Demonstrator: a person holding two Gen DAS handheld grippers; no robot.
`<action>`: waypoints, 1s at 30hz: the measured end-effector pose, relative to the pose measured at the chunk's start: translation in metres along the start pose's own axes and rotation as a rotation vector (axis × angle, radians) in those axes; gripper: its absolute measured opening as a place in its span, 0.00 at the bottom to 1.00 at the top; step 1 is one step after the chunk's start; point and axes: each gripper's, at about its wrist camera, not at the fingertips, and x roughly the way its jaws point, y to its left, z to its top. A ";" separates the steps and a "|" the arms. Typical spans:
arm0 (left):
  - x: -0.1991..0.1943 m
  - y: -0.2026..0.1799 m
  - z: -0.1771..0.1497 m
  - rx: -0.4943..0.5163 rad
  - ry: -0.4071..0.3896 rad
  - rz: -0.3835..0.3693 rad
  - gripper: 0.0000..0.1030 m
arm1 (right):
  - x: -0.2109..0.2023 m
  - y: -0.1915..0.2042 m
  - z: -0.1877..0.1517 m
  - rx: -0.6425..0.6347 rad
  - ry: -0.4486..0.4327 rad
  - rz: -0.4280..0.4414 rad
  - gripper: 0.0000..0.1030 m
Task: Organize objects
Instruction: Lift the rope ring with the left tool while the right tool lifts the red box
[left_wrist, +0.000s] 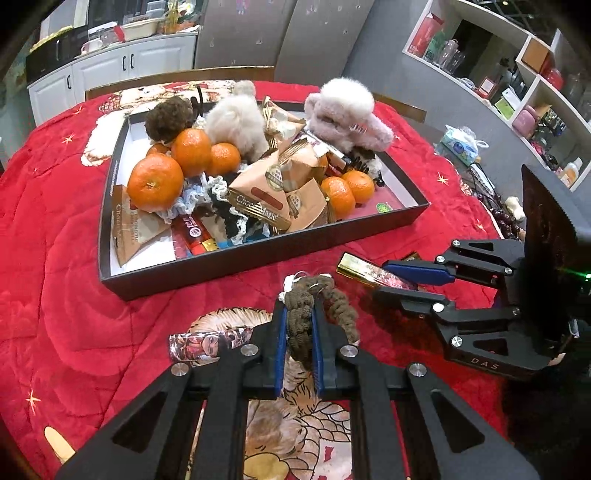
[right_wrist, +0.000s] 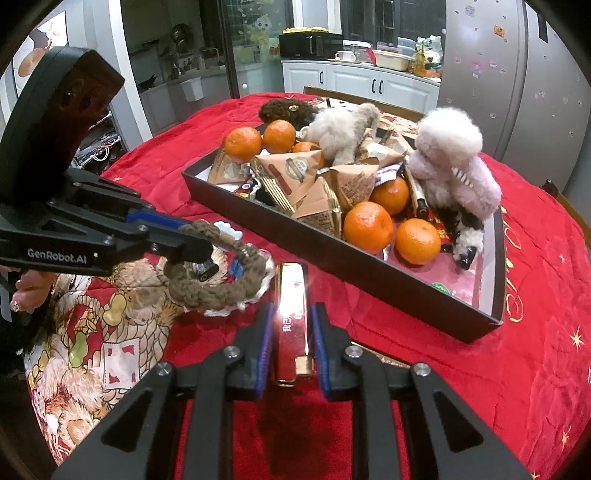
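On the red cloth (left_wrist: 55, 229), at the far left of the left wrist view, a small printed packet (left_wrist: 201, 343) lies just beside the left gripper's (left_wrist: 299, 332) outer finger. That gripper is clamped on one brown crocheted scrunchie (left_wrist: 321, 302): a fold of it is pinched between the two blue pads (left_wrist: 280, 347), and the rest of the loop hangs out past the fingertips to the right, above the cloth. In the right wrist view the same scrunchie (right_wrist: 218, 273) shows as a full ring with white trim, held at its left edge.

Behind it stands one black tray (left_wrist: 258, 254), piled full. The left wrist view shows six oranges in it: four in a cluster at the left (left_wrist: 155, 182) and two together at the right (left_wrist: 347, 192). There are three fluffy hair clips along the back, one dark brown (left_wrist: 168, 118), one cream (left_wrist: 236, 122) and one pale pink (left_wrist: 347, 114). Several tan triangular snack packets (left_wrist: 266, 184) fill the middle; their exact number cannot be told under the pile.

Right of the scrunchie lies one red-and-gold bar (right_wrist: 291, 317), flat on the cloth. The right gripper (right_wrist: 291, 347) has a finger on each side of its near end, with narrow gaps visible between the pads (right_wrist: 319, 350) and the bar, so the fingers are open around it, not gripping.
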 end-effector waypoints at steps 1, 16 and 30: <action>-0.002 -0.001 0.000 0.001 -0.004 -0.001 0.10 | 0.000 0.000 0.000 0.001 -0.001 -0.001 0.20; -0.019 -0.019 0.002 0.044 -0.041 -0.031 0.10 | -0.009 0.003 -0.001 0.000 -0.020 -0.002 0.20; -0.027 -0.025 0.005 0.055 -0.091 -0.050 0.10 | -0.020 -0.005 -0.006 0.020 -0.037 -0.022 0.20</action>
